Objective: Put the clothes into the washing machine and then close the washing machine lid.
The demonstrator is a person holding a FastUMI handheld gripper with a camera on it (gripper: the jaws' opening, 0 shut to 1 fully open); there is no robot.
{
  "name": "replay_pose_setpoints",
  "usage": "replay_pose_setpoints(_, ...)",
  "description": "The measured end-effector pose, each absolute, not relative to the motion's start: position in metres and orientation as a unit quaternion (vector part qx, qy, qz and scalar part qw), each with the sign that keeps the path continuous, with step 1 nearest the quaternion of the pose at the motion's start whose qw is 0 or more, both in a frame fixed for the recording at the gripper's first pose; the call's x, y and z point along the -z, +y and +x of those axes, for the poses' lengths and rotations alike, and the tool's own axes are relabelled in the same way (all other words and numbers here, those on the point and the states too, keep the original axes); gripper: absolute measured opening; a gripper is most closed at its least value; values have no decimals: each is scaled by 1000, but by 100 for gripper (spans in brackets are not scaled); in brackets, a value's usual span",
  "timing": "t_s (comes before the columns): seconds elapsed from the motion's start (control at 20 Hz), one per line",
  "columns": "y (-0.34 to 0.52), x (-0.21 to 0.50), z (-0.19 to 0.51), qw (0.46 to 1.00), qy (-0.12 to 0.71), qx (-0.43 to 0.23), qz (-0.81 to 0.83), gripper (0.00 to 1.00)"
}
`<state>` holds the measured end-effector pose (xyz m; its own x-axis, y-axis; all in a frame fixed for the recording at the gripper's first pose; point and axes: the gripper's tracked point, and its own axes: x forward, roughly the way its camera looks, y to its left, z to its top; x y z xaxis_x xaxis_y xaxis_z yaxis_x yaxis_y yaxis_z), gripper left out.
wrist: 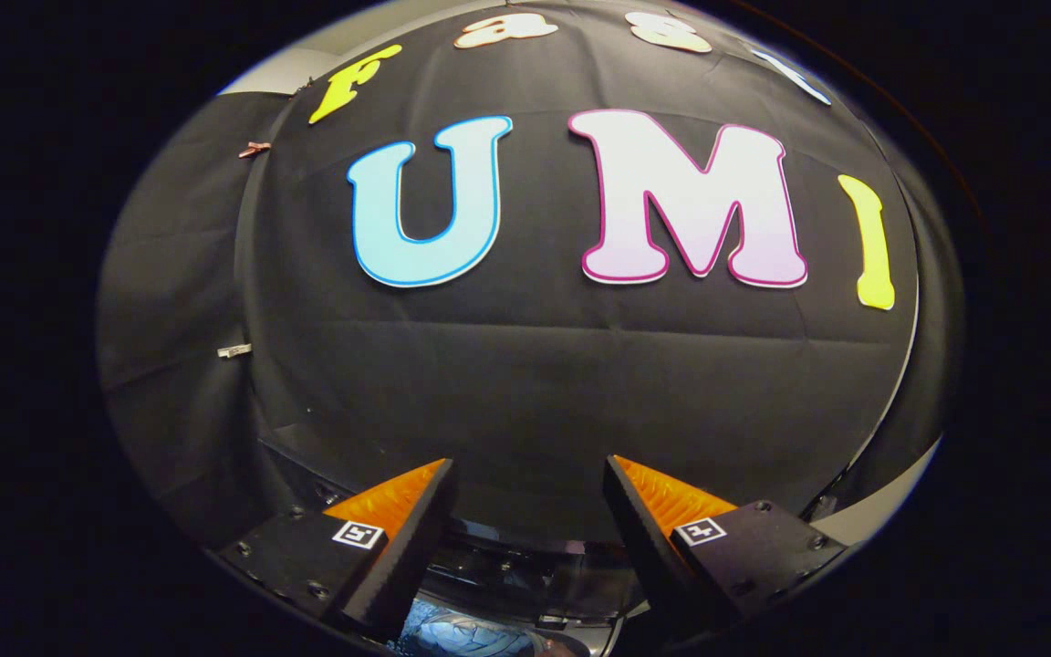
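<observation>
Washing machine (525,570) sits low between and just past the spread, empty fingers (525,538), a placement that likely lets the gripper reach down toward its opening.

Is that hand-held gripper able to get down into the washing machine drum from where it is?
Probably yes: the hand-held gripper is open and empty, and the shiny drum opening lies just below its fingers, seemingly uncovered.

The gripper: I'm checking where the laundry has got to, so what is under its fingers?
The gripper is open and holds nothing. Below its fingers lies a dark machine top, and lower down a pale, crumpled patch that may be cloth. The fingers cover the rest.
</observation>
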<state>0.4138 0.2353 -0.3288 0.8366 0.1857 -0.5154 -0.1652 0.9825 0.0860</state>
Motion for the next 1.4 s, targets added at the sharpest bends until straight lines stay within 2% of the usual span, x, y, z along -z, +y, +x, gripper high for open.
replay_pose_setpoints(0.5, 233, 348, 411, 947, 308, -62, 58, 99)
replay_pose_setpoints(1.4, 233, 350, 407, 938, 336, -67, 48, 100)
